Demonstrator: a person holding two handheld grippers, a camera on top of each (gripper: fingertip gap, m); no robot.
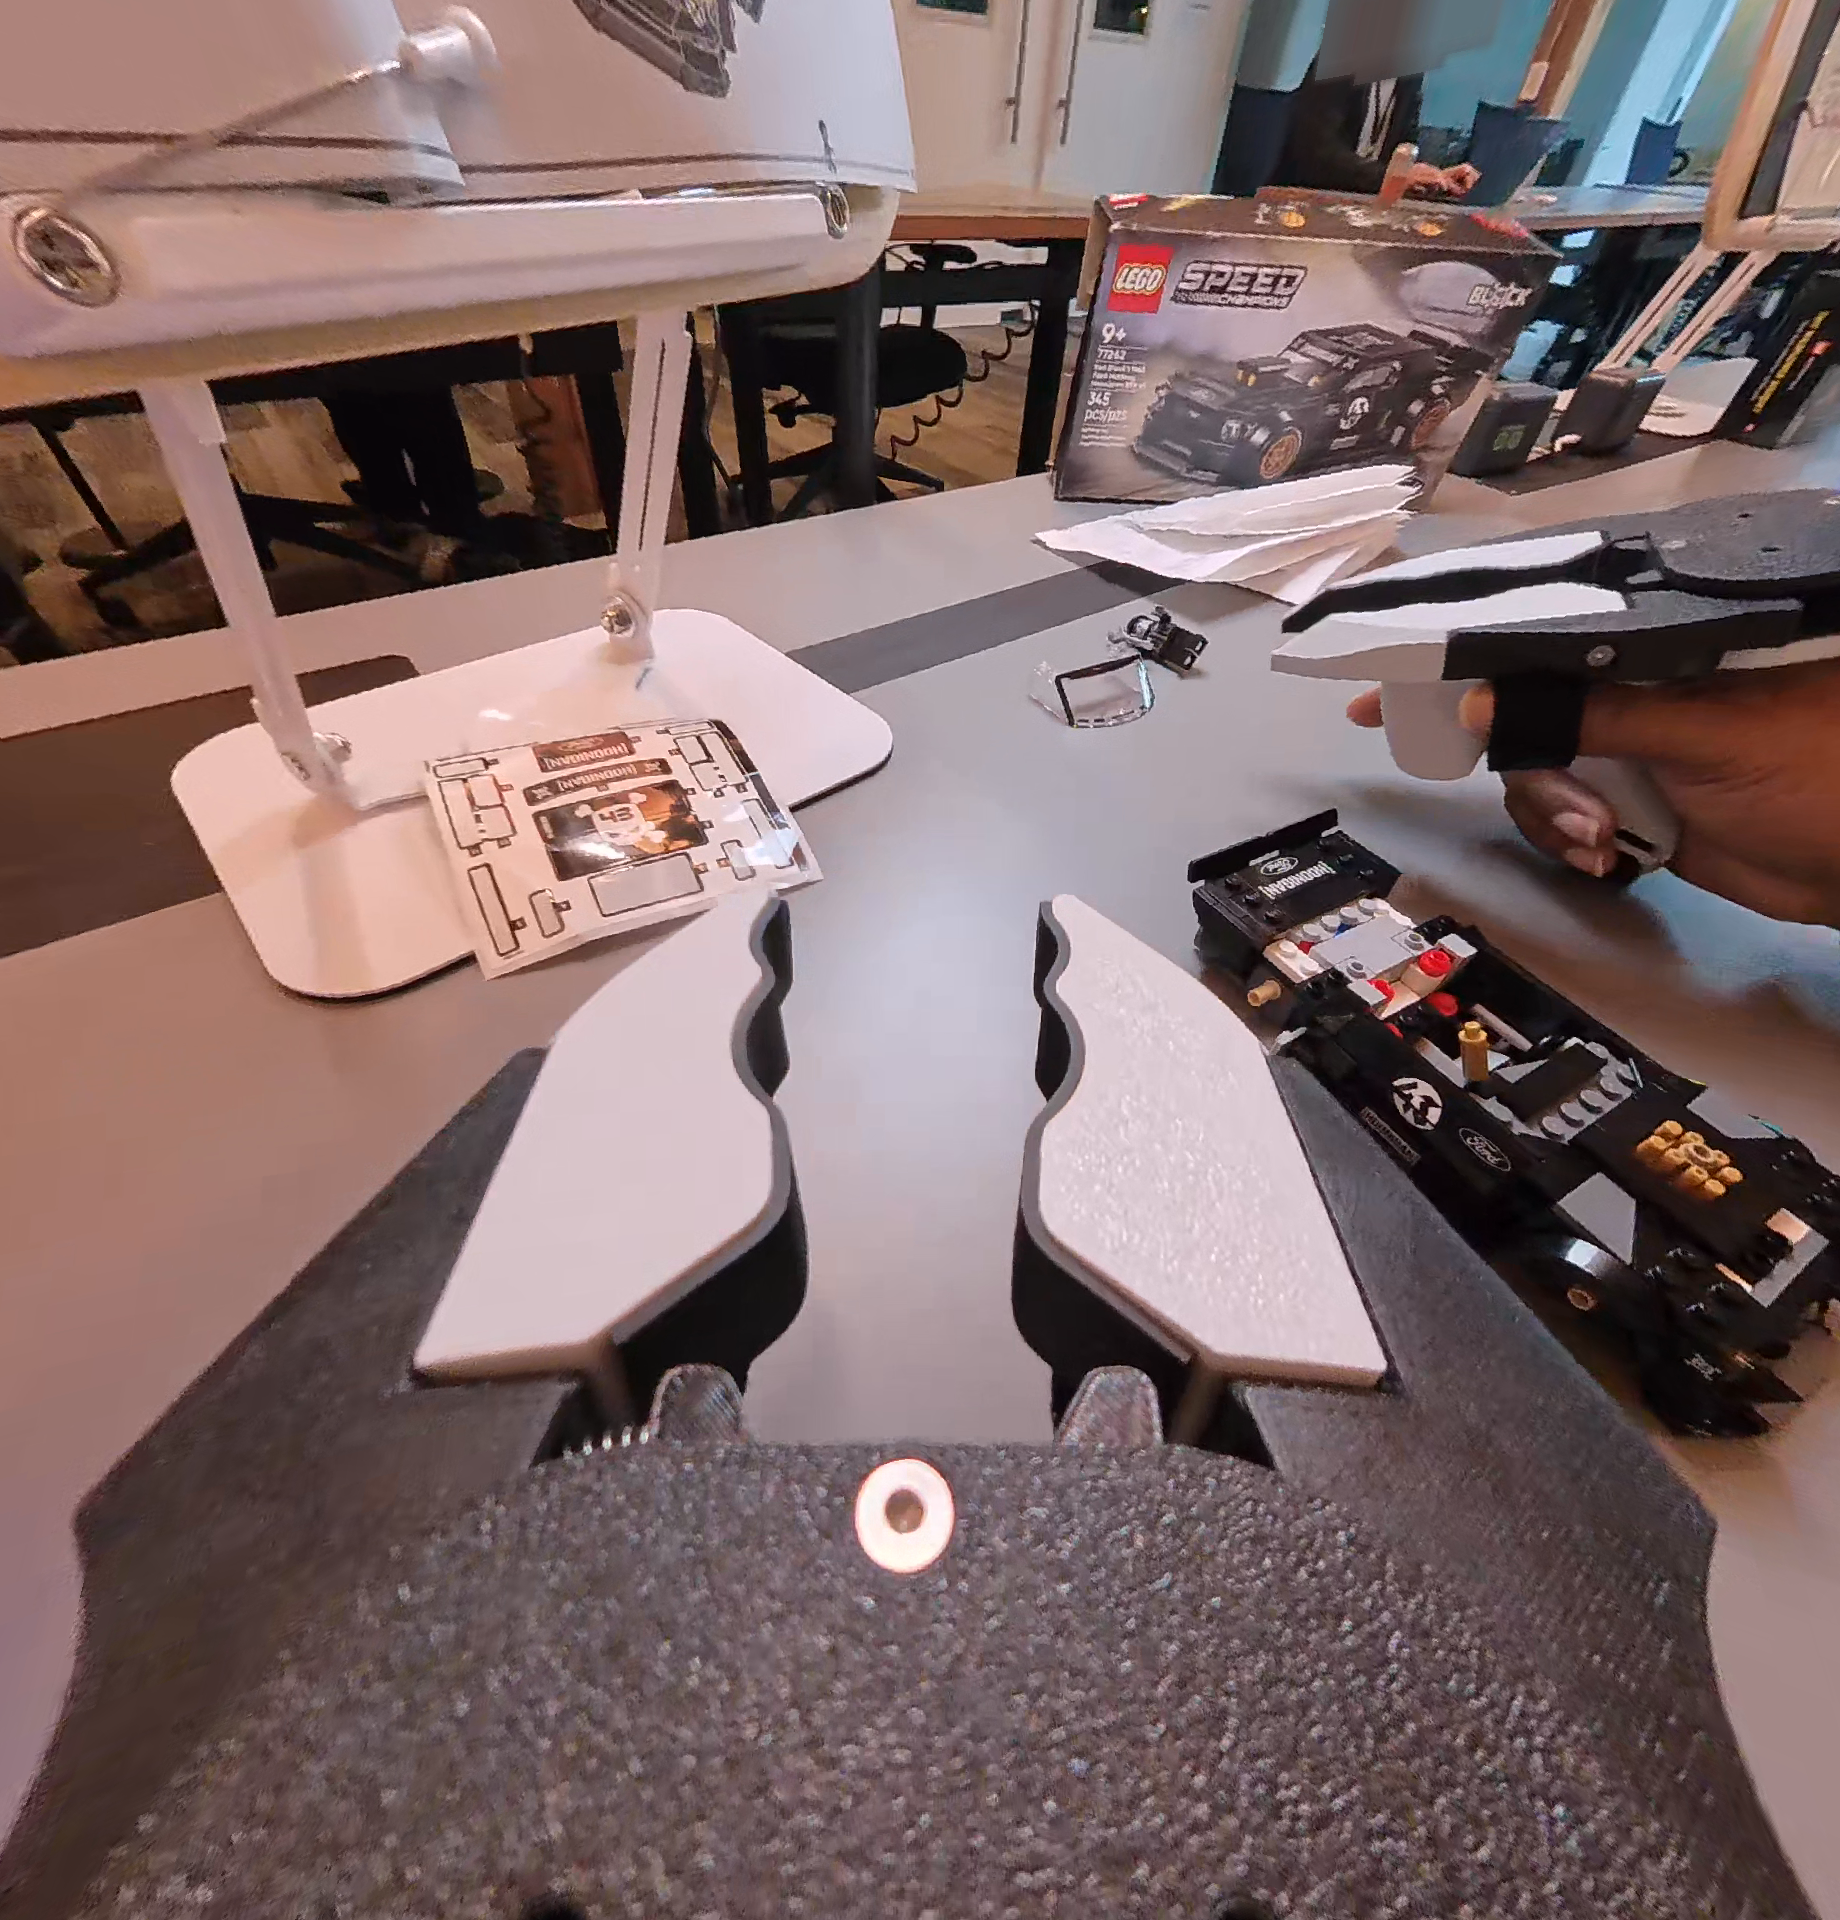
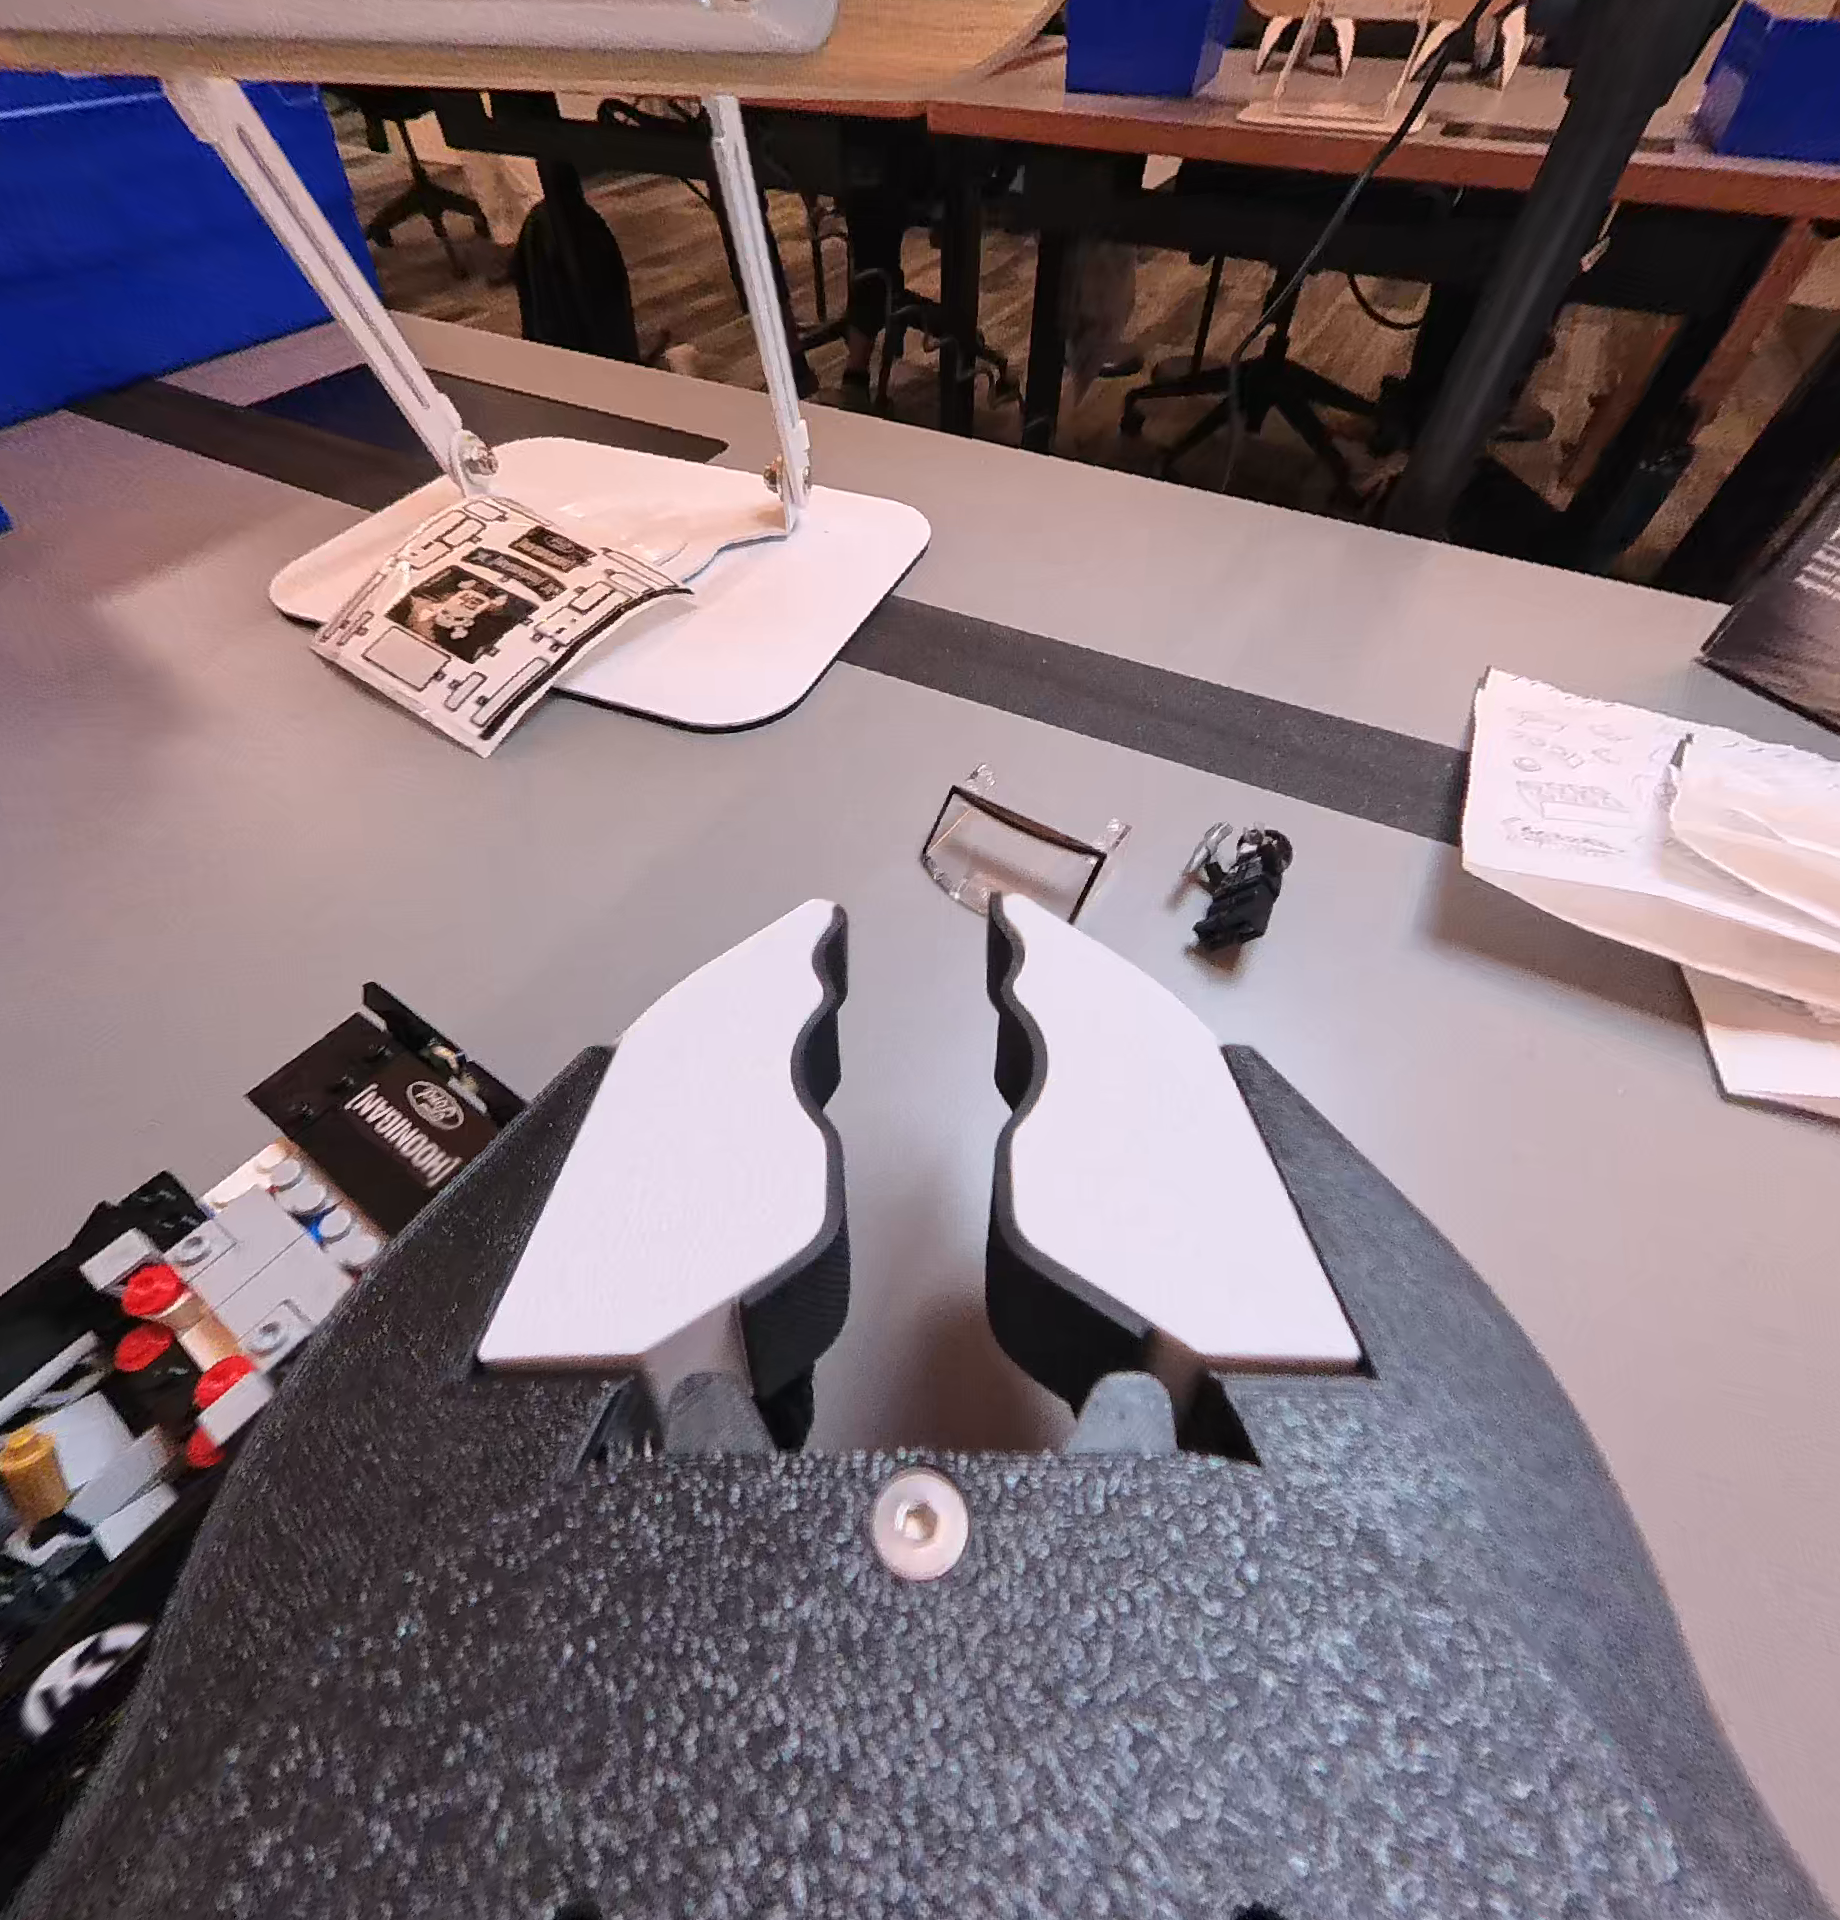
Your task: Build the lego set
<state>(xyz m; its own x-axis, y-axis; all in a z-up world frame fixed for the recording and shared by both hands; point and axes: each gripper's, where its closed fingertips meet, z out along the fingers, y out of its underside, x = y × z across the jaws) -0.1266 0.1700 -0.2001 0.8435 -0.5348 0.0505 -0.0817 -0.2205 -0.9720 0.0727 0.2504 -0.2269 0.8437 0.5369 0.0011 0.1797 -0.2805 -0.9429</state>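
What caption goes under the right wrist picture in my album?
Open right hand-held gripper pointing at a clear windscreen piece, minifigure beside it.

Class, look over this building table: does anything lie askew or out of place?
The sticker sheet lies askew, half on the white stand base, one edge curling up. The clear windscreen piece sits loose, apart from the car.

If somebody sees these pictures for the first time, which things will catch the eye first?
Probably the half-built black lego car, lying on the grey table to the right of the open left gripper. Next, the clear windscreen piece just ahead of the open right gripper, and the sticker sheet resting on the white stand's base.
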